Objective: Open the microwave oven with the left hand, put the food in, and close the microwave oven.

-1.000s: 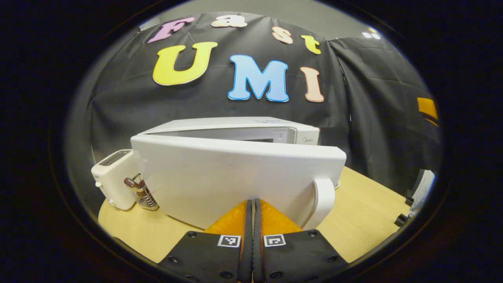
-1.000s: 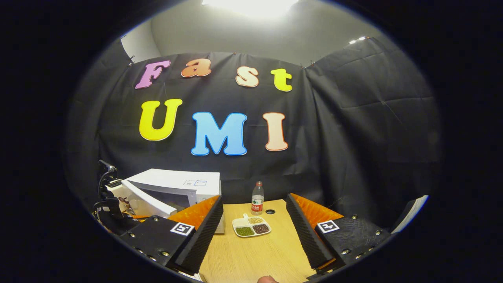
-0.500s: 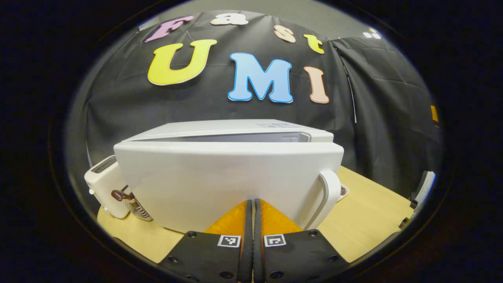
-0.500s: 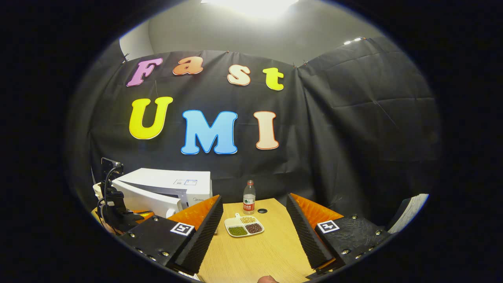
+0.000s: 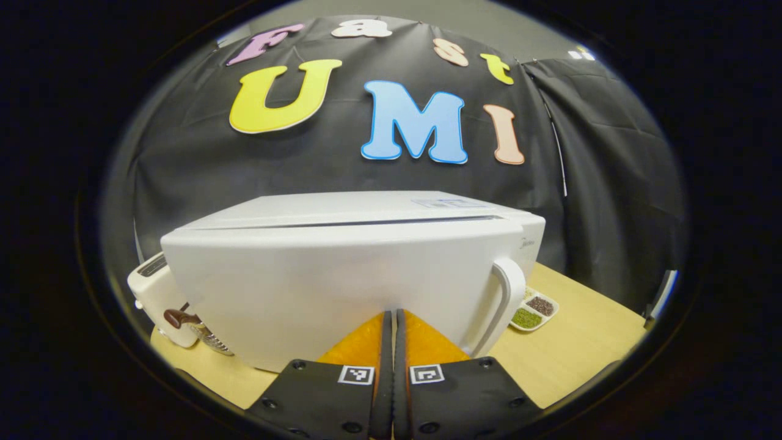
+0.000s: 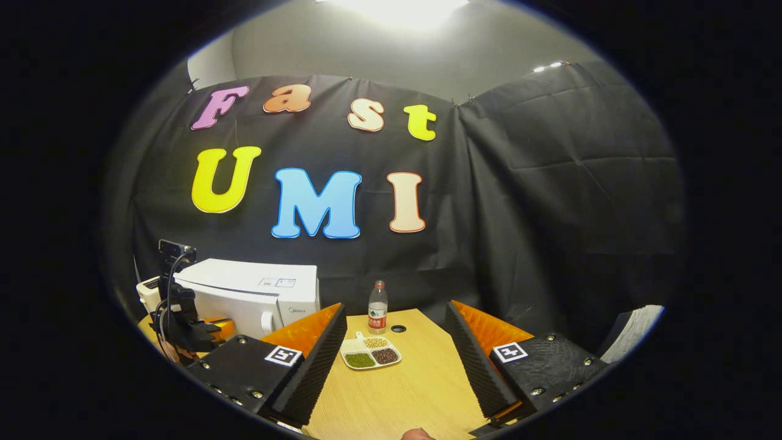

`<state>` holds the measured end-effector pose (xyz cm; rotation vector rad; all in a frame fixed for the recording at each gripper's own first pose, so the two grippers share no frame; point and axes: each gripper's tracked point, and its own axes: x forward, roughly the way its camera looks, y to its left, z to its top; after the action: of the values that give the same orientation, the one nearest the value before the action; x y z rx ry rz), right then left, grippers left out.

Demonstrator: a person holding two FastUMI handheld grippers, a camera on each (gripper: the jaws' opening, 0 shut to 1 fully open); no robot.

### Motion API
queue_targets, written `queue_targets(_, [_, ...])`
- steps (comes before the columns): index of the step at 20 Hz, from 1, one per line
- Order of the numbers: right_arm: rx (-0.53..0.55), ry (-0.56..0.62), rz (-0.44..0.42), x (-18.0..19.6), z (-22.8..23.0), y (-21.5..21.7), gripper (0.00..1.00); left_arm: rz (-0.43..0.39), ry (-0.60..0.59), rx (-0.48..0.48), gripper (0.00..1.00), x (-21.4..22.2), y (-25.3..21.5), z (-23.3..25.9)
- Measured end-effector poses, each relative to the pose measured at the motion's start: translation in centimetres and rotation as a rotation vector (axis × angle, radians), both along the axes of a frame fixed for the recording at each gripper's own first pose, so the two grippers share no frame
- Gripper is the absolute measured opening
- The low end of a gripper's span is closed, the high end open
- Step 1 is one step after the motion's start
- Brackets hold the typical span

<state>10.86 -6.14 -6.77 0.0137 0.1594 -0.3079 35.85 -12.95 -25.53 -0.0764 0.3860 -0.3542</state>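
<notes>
White fills most of your left gripper view: the microwave oven (image 5: 342,269) whose door (image 5: 330,281) has swung from well ajar a second ago to nearly flush with the body, with only a thin dark seam left along its top edge. Your left claw (image 5: 391,318) is clenched, fingertips together and pressed against the lower door face, just left of the curved handle (image 5: 504,299). The divided food tray (image 6: 370,352) with green, pale and dark portions sits on the wooden surface (image 6: 415,385) to the right of the oven, not inside it, near a water bottle (image 6: 377,307) standing farther back. Your right claw (image 6: 394,342) hangs released, fingers wide apart above the surface, grasping nothing. The oven's interior is now hidden behind the door. At far left, a white toaster (image 5: 149,287) and a metal-mesh utensil (image 5: 198,324) are partly cut off by the oven's corner.
</notes>
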Motion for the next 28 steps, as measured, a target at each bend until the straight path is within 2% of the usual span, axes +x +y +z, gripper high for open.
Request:
queue_targets(1, [0.006,-0.005,0.003,0.2,0.1,0.2,0.98,-0.015,0.002,-0.016,0.07,-0.1,-0.5,0.1])
queue_targets(2, [0.010,-0.008,0.005,0.4,0.2,0.3,0.98,-0.018,0.001,-0.018,0.12,0.0,-0.8,-0.1])
queue_targets(3, [0.013,-0.008,0.010,0.6,0.3,0.5,0.98,-0.015,-0.001,-0.014,0.07,0.2,-0.9,-0.1])
queue_targets(5, [0.010,-0.006,0.027,1.0,0.2,1.1,0.98,0.036,-0.014,0.006,0.07,1.2,-0.4,0.1])
queue_targets(7, [0.007,-0.002,0.047,1.0,0.2,1.7,0.98,0.062,0.004,-0.034,0.07,1.3,-1.1,-0.4])
queue_targets(9, [0.016,-0.001,0.067,0.9,0.2,2.4,0.98,0.066,0.006,-0.002,0.07,1.0,-1.2,-0.4])
queue_targets(13, [0.027,-0.016,0.110,0.8,0.7,3.5,0.98,0.064,-0.052,0.003,0.07,0.0,-0.5,2.8])
queue_targets(22, [0.035,-0.084,0.254,-2.2,3.2,3.7,0.98,0.137,-0.181,-0.022,0.08,-8.8,1.1,12.5])
queue_targets(28, [0.074,-0.093,0.331,-5.0,3.3,3.2,0.98,0.201,-0.245,0.007,0.07,-15.9,2.2,17.2])
